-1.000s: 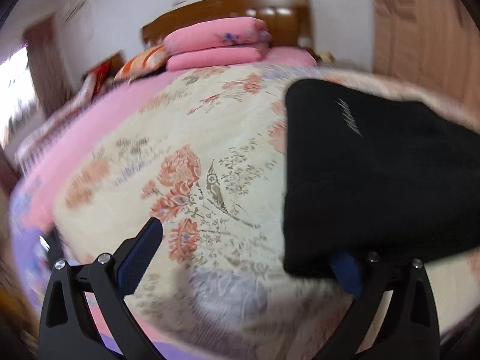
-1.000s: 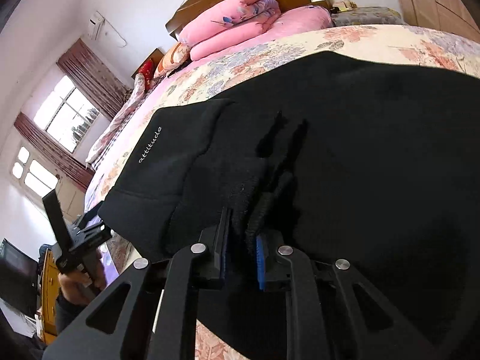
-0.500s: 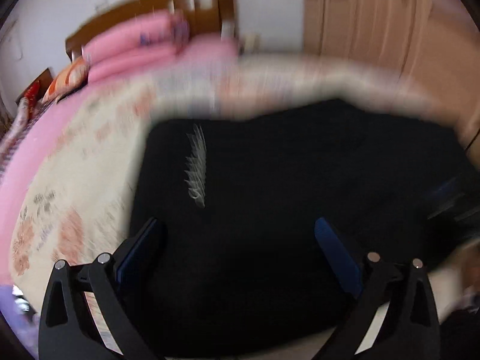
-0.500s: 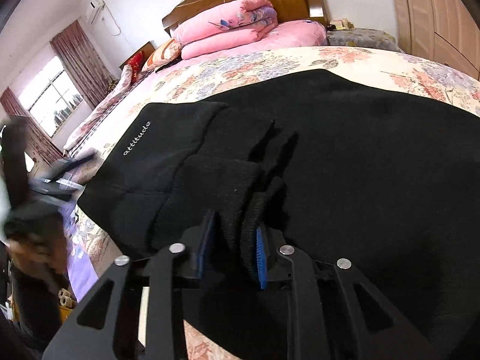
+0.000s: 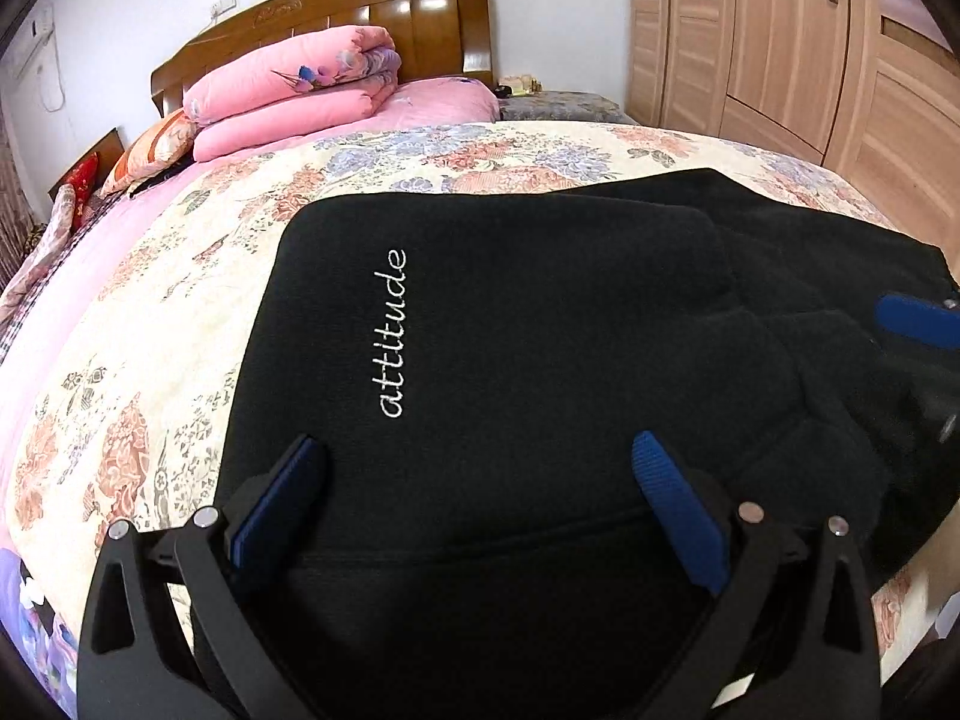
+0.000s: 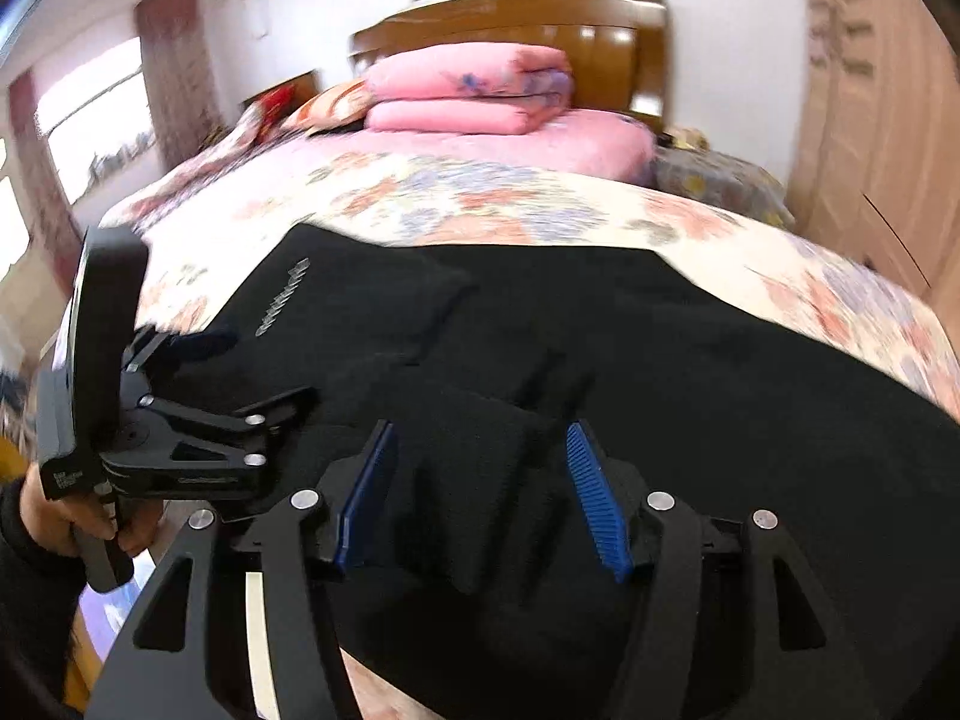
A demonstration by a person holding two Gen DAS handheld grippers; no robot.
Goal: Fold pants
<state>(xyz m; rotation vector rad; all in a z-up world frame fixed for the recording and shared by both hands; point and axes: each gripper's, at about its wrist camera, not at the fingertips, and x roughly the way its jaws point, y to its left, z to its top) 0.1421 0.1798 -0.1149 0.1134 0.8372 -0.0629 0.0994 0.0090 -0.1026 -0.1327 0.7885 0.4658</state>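
The black pants (image 5: pixel 540 360) lie folded on the floral bedspread (image 5: pixel 180 300) at the near end of the bed, with the white word "attitude" (image 5: pixel 393 333) stitched on the top layer toward the left side of the garment. In the left wrist view the left gripper (image 5: pixel 480 492) stands wide open over the near part of the pants, its 2 blue pads (image 5: pixel 678 510) set far apart and the cloth lying flat between and below them; the pads do not press on it, and whether the fingertips rest on the fabric cannot be told. In the right wrist view the right gripper (image 6: pixel 483 486) is about half open and its jaws are opening; a thick bunched fold of the black cloth sits up between the 2 blue pads (image 6: pixel 594 498), with a gap showing beside the right pad, so it is not clamped. That view is blurred. It also shows the left gripper from the side, at the left near edge of the pants, with a hand (image 6: pixel 66 516) in a dark sleeve around its handle. At the far end of the bed a folded pink quilt (image 5: pixel 288 90) lies on a pink sheet in front of the wooden headboard (image 5: pixel 360 12), and wooden wardrobe doors (image 5: pixel 780 42) stand to the right.
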